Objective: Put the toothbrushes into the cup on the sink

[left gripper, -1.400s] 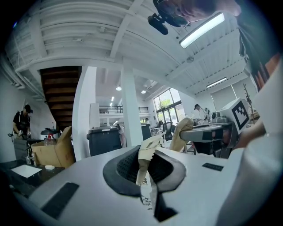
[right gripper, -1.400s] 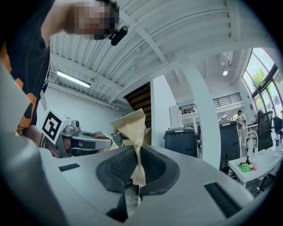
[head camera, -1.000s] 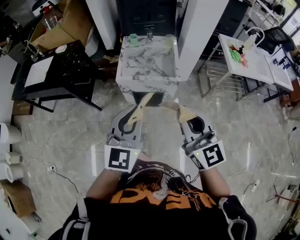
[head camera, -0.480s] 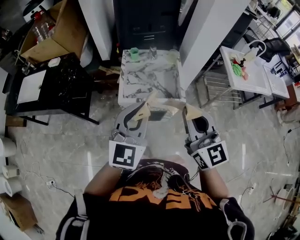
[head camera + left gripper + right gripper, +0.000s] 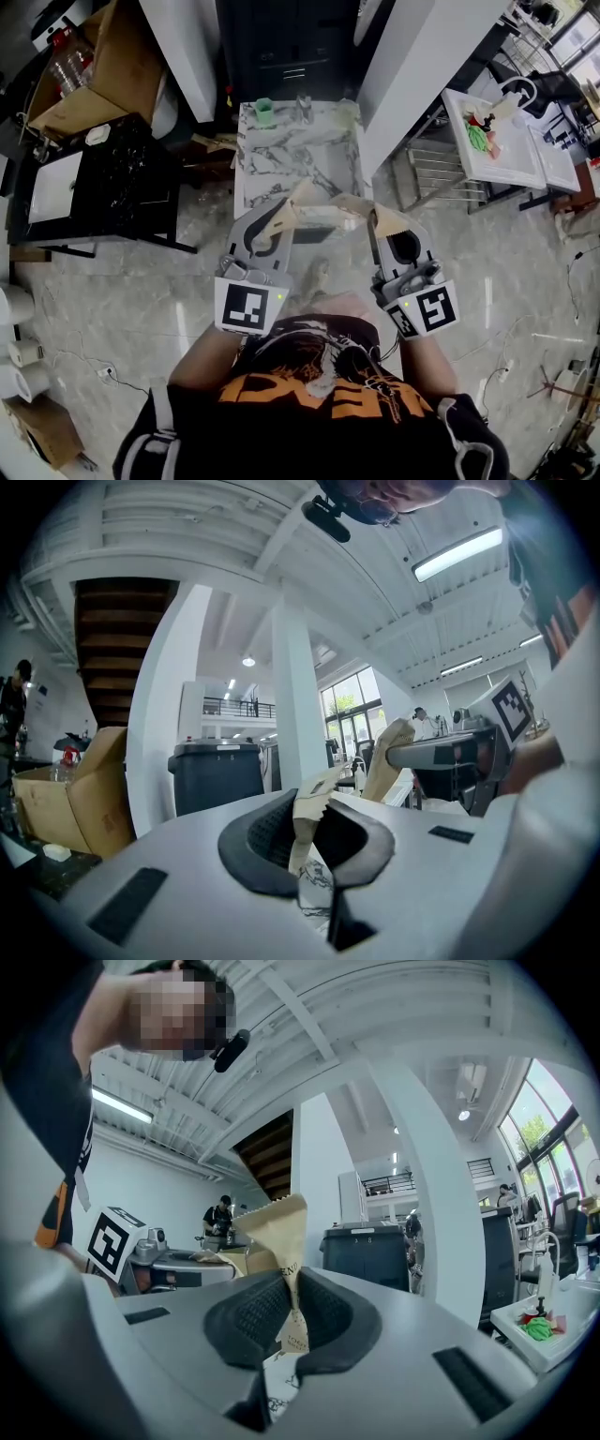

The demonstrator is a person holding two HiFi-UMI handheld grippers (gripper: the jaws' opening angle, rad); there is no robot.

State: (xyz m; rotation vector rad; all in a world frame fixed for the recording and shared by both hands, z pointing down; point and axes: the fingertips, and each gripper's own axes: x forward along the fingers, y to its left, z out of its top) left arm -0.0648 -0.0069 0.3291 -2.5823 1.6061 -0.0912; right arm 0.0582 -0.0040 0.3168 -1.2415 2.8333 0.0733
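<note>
Left tongs (image 5: 274,228) clamp a tan packet (image 5: 311,813), right tongs (image 5: 382,236) a second packet (image 5: 281,1232), printed perhaps "EN".

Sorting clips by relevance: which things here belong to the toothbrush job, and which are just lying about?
Job: paper packet pinched by left gripper and right gripper; marble sink; green cup on it.
Lying about: cardboard box; black table; white table; paper rolls.
</note>
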